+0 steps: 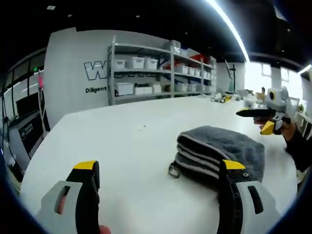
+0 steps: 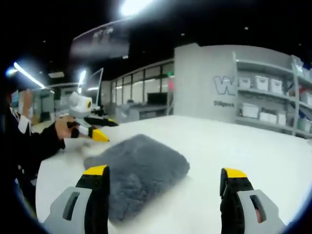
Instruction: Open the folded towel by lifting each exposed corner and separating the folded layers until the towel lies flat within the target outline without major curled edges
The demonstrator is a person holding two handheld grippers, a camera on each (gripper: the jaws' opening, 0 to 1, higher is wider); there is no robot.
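A: Where is the towel (image 1: 219,153)?

B: Folded on the white table (image 1: 122,146), at two o'clock from the left hand-held gripper (image 1: 161,173), whose jaws stand apart and empty. The right hand-held gripper (image 2: 163,178) is also spread, with the towel at ten o'clock.

A: Best approach?

B: I'd pinch only the top layer's corner near the hanging loop (image 1: 173,170), then lift slowly.

Folded grey towel (image 1: 222,151) on white table (image 1: 122,146), left gripper (image 1: 161,173) jaws wide apart before it, right gripper (image 1: 265,119) beyond, shelving (image 1: 161,70) behind.
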